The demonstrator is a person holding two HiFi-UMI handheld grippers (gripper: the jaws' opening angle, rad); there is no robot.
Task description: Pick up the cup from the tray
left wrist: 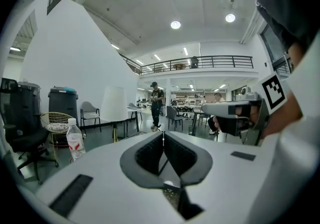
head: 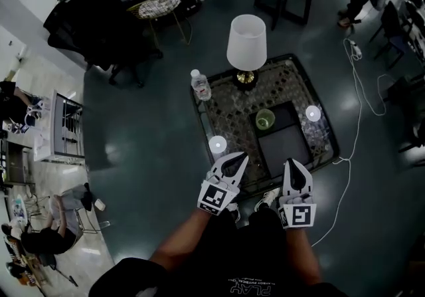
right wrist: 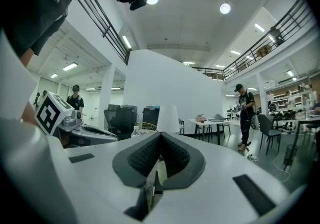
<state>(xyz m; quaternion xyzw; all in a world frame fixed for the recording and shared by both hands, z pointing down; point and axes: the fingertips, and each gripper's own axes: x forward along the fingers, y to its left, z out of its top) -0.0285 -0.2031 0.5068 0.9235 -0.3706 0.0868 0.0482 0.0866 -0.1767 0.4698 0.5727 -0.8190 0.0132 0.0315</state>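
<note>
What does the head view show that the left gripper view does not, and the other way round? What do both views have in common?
Only the head view shows the green cup, which stands on the dark tray. Only the left gripper view shows a standing person far off and the balcony railing above. Both views show the water bottle, the white lamp and the right gripper.

Right gripper (right wrist: 160,135): jaws closed tip to tip, nothing between them. Straight past the tips, a white lampshade (right wrist: 168,118), with a bottle (right wrist: 135,130) just left of it. Left gripper (right wrist: 111,135) off to the left. Person (right wrist: 244,118) standing far right, near a table (right wrist: 212,123).
</note>
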